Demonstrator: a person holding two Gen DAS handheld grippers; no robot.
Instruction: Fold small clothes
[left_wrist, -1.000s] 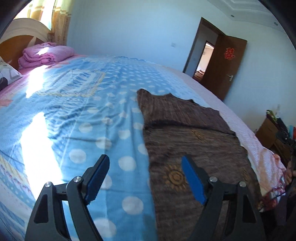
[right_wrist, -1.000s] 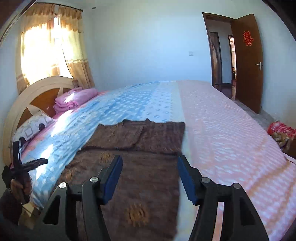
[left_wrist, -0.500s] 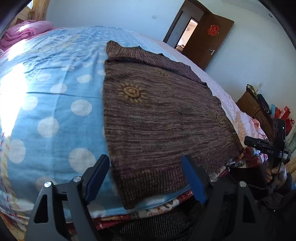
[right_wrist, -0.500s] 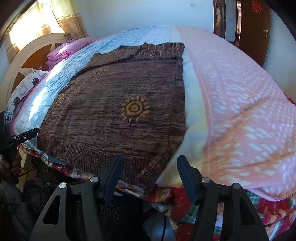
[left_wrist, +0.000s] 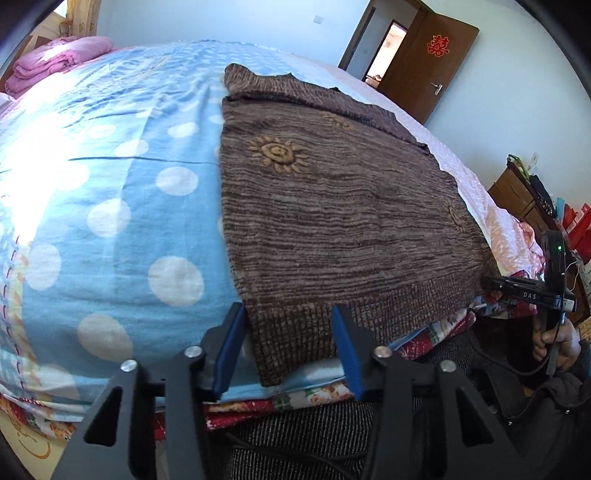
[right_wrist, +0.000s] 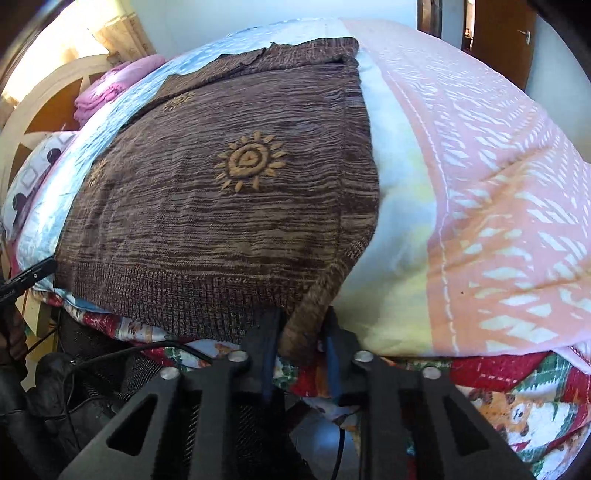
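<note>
A brown knitted sweater (left_wrist: 332, 206) with orange sun motifs lies flat on the bed, its ribbed hem at the near edge. My left gripper (left_wrist: 290, 350) is open, its blue pads on either side of the hem's left corner, which lies between them. In the right wrist view the same sweater (right_wrist: 229, 199) fills the middle. My right gripper (right_wrist: 301, 343) is shut on the hem's right corner, which bunches between the pads. The right gripper also shows far right in the left wrist view (left_wrist: 532, 291).
The bed has a blue polka-dot sheet (left_wrist: 110, 206) on the left and a pink patterned cover (right_wrist: 498, 184) on the right. Folded pink bedding (left_wrist: 62, 59) lies by the headboard. A wooden door (left_wrist: 432, 62) and a cabinet (left_wrist: 524, 199) stand right.
Both grippers dropped from above the sweater down to its near hem. The right gripper closed on the right hem corner. The left gripper narrowed around the left corner.
</note>
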